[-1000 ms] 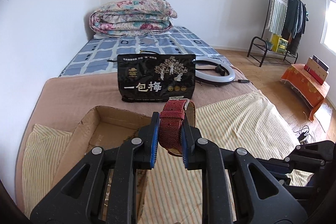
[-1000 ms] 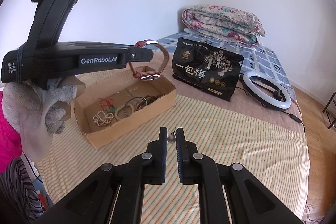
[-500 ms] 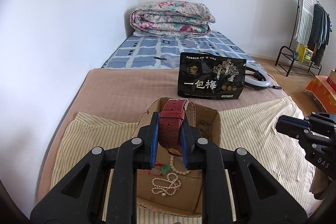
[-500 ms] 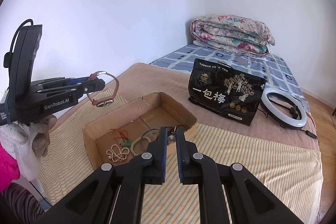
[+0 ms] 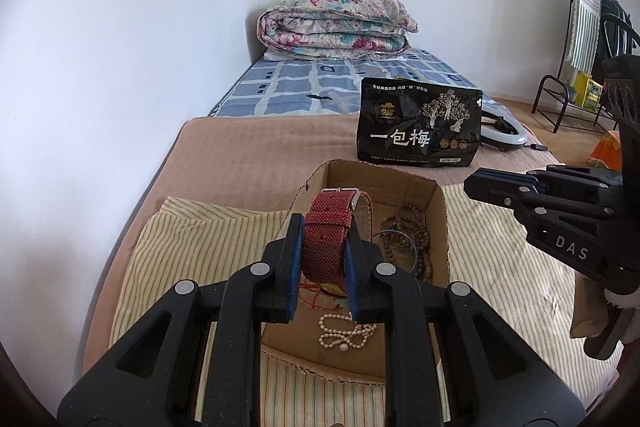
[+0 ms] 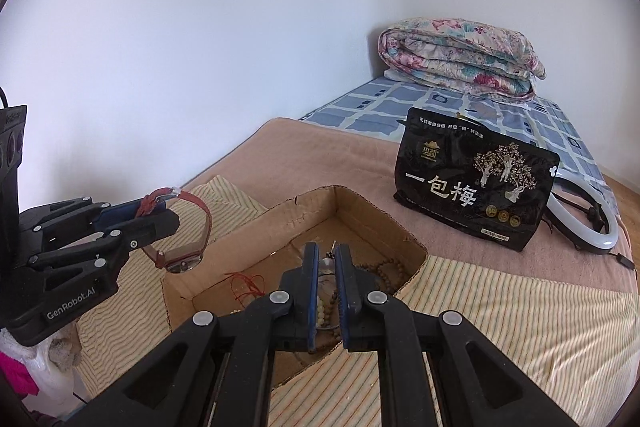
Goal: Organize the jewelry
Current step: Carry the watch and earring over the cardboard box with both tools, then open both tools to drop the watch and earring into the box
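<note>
An open cardboard box lies on a striped cloth and holds a white bead necklace, brown wooden beads, a metal bangle and a red cord. My left gripper is shut on a red-strapped watch, held over the box's near left side. From the right wrist view the watch hangs as a loop from the left gripper. My right gripper is shut on a small silver earring above the box. It enters the left view as the right gripper.
A black snack bag stands just behind the box, with a white ring light beside it. A folded floral quilt lies at the head of the bed. The wall runs along the left; a clothes rack stands far right.
Both grippers have travelled left, onto the box, each still holding its piece. The box now sits straight under the watch and under the earring.
</note>
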